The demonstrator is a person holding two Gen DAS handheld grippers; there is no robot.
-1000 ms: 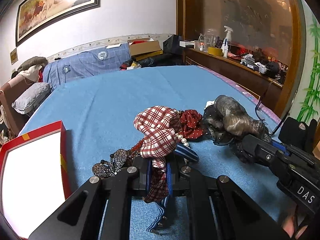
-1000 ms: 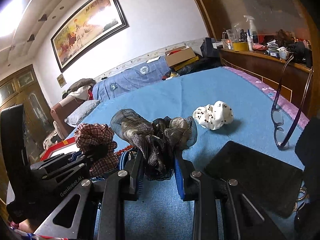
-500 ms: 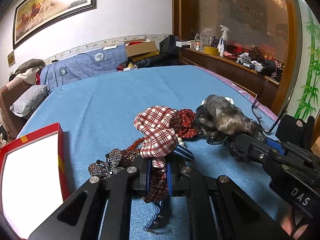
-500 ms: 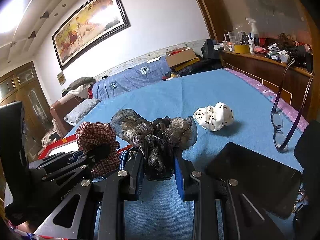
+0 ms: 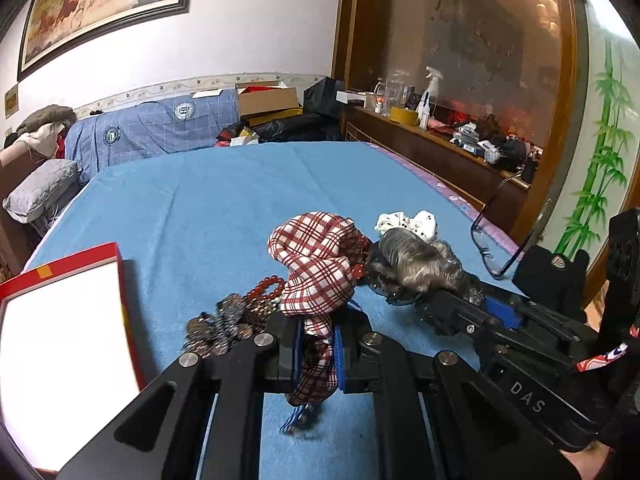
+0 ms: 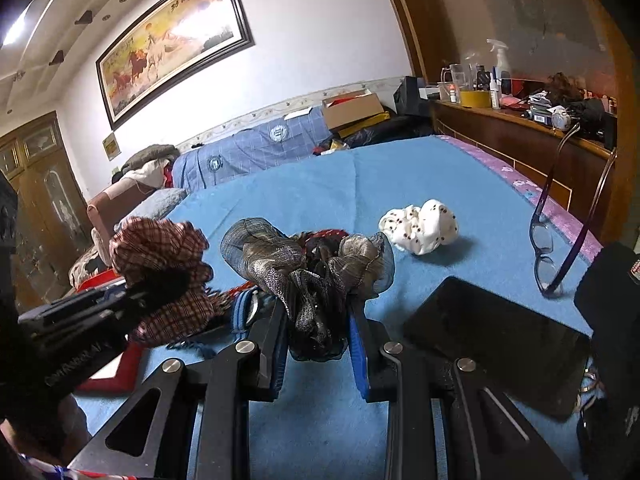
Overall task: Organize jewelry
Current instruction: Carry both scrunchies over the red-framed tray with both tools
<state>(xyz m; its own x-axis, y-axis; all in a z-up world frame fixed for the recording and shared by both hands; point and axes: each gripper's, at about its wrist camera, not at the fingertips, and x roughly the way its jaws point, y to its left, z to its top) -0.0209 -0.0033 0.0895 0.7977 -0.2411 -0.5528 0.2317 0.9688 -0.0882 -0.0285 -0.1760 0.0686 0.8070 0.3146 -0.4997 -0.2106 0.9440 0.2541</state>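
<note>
1. The left gripper (image 5: 316, 344) is pinching a red plaid fabric scrunchie (image 5: 316, 264), jaws nearly closed on it.
2. The red box (image 5: 64, 344) is lying to its left, nearer this hand, long side running away from the camera.
3. The right gripper (image 6: 318, 334) is clamping a gauzy metallic scrunchie (image 6: 308, 268).
4. Beads (image 5: 264, 288), possibly a bracelet, are resting on the blue blanket (image 5: 224, 200).

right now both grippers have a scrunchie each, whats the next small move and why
Probably carry the plaid scrunchie in the left gripper across to the red box and let go there. It hangs clear of the bead pile, and the box's white inside lies open beside it. The right gripper can wait, shut on the grey organza scrunchie.
</note>
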